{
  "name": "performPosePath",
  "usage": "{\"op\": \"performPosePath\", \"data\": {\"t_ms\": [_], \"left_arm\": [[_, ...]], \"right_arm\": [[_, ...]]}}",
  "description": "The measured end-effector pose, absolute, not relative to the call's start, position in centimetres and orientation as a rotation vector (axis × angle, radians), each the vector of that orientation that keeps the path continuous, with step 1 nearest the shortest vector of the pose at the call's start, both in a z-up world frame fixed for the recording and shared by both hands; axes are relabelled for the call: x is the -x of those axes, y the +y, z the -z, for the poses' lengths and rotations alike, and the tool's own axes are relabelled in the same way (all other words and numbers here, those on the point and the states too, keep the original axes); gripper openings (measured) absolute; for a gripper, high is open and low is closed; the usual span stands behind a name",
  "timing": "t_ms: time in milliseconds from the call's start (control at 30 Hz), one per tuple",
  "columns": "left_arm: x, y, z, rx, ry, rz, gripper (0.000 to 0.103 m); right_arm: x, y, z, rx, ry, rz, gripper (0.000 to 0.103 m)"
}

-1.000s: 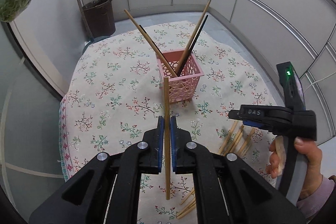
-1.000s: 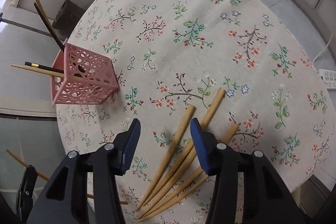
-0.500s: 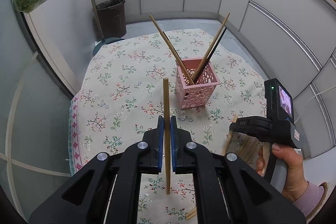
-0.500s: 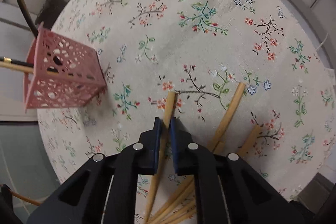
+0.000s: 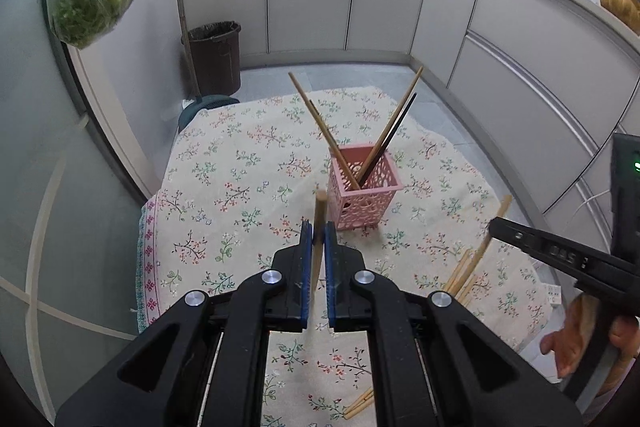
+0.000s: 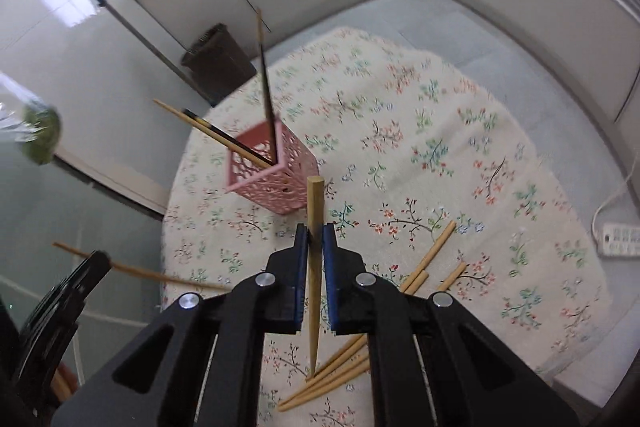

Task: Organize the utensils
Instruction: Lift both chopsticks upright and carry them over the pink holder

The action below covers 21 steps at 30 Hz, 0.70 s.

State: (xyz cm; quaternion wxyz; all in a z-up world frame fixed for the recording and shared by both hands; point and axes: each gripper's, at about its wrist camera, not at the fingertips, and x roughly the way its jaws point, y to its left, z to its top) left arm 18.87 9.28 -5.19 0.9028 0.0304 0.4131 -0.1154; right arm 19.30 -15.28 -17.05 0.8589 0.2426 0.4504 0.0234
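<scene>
Left gripper is clamping a tan wooden chopstick between its blue pads, blunt end pointing to 12 o'clock, long axis running along the fingers. Right gripper is pinching a second tan wooden chopstick the same way: square end at 12, tapered tip hanging toward 6, lifted off the cloth. Both sticks are looking light, stiff and smooth, so they are likely to pivot or slide in the pads; a grip near mid-length is probably safest, while a grip on the thin tip would risk it swinging. The pink perforated square plastic holder is sitting at roughly 1 o'clock of the left gripper, near it, on the floral-print tablecloth, and at 11 o'clock of the right gripper. It is already holding several chopsticks leaning out toward 11 and 1. Loose tan chopsticks are lying on the cloth at 4 o'clock of the right gripper, long axes running diagonally from 7 toward 1.
</scene>
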Motion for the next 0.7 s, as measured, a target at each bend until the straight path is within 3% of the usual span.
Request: {"op": "performPosePath", "data": {"t_ms": [700], "left_arm": [[-24.2,6.6,-4.7,0.074,0.674,0.290,0.005]], "right_arm": [[-18.5,-23.1,-1.3,-0.489,0.622,-0.072,0.008]]}}
